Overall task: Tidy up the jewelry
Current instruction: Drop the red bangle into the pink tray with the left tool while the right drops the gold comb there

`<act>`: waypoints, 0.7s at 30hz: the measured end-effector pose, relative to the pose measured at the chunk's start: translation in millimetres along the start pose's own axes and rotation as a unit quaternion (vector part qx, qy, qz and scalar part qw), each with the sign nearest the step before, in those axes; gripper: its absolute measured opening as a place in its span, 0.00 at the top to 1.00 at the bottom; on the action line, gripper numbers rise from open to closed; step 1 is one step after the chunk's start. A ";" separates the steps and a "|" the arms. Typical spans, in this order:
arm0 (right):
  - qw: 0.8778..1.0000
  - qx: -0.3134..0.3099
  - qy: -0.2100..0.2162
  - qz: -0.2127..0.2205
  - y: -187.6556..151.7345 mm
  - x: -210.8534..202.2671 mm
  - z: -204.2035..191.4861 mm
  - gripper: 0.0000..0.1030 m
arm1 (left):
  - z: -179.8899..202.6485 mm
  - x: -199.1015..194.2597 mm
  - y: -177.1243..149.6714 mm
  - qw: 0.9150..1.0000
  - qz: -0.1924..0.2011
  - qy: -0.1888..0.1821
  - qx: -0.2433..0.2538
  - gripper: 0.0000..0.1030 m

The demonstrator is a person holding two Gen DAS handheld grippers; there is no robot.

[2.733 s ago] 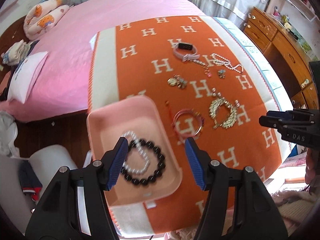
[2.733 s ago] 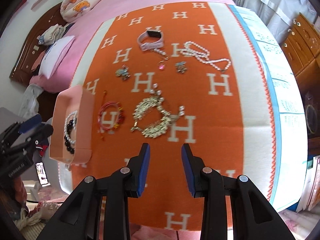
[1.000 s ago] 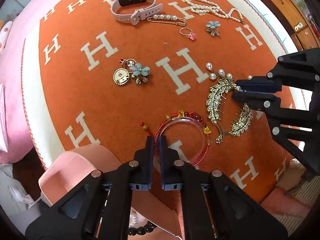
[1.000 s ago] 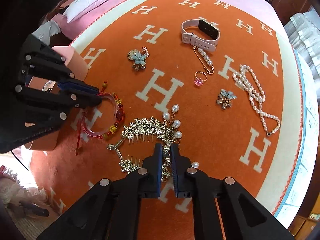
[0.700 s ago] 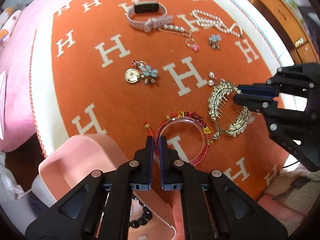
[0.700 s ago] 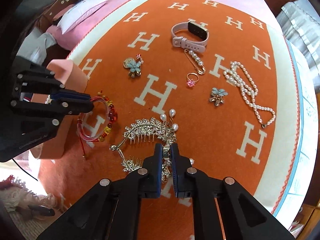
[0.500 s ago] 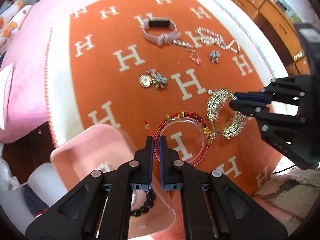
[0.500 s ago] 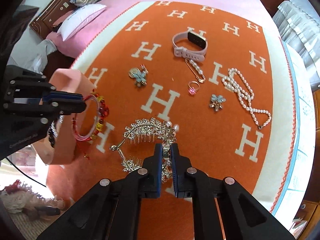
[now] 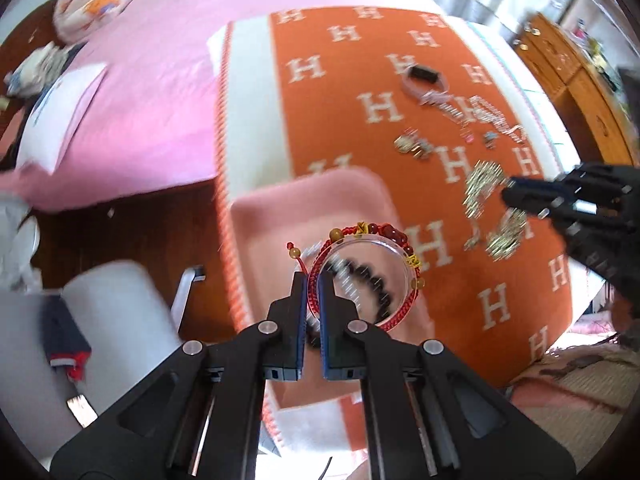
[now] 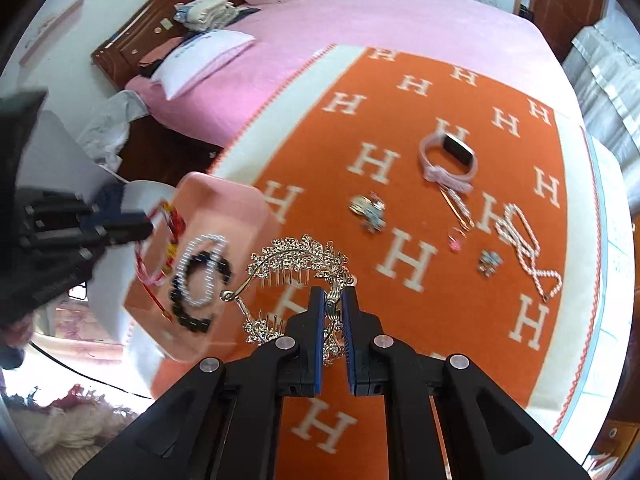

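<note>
Jewelry transfer is at the carry step: left tool (image 9: 313, 280) pinches the red bracelet (image 9: 370, 272) over the pink tray (image 9: 280, 208) at the blanket's near-left edge, right tool (image 10: 331, 304) pinches the gold hair comb (image 10: 296, 260) beside it, so release into the tray seems due.

— Light?
— Bright daylight, soft shadows; glare whitens the lower left corner of the right view.
— Sharpness?
— Left view smeared by motion; both bulge, darkening at the rims.
</note>
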State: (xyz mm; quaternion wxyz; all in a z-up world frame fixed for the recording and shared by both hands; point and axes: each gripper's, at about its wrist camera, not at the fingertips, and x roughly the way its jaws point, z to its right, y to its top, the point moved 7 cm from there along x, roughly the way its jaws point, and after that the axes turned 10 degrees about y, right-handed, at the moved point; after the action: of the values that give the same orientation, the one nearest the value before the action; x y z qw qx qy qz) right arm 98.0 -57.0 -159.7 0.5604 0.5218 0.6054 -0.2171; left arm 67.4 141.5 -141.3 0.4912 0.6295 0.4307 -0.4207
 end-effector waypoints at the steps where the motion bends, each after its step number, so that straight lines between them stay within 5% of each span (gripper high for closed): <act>1: 1.000 -0.004 0.004 0.000 3.6 0.0 -7.7 0.92 | -3.5 3.8 -6.5 1.000 -0.005 0.002 -0.004 0.97; 16: 0.999 -0.028 0.038 -0.016 59.1 20.7 -92.1 0.92 | -0.6 41.1 -70.3 0.997 -0.034 -0.030 -0.065 0.95; 21: 0.998 -0.018 0.046 -0.033 73.8 38.9 -104.5 0.92 | -2.3 31.6 -78.8 0.996 -0.016 -0.030 -0.088 0.73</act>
State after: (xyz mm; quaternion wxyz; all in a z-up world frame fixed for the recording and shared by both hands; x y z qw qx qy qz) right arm 122.1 73.3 -142.1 0.5338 0.5006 0.6513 -0.2005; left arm 1.0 159.4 -191.2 0.5505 0.5637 0.4617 -0.4076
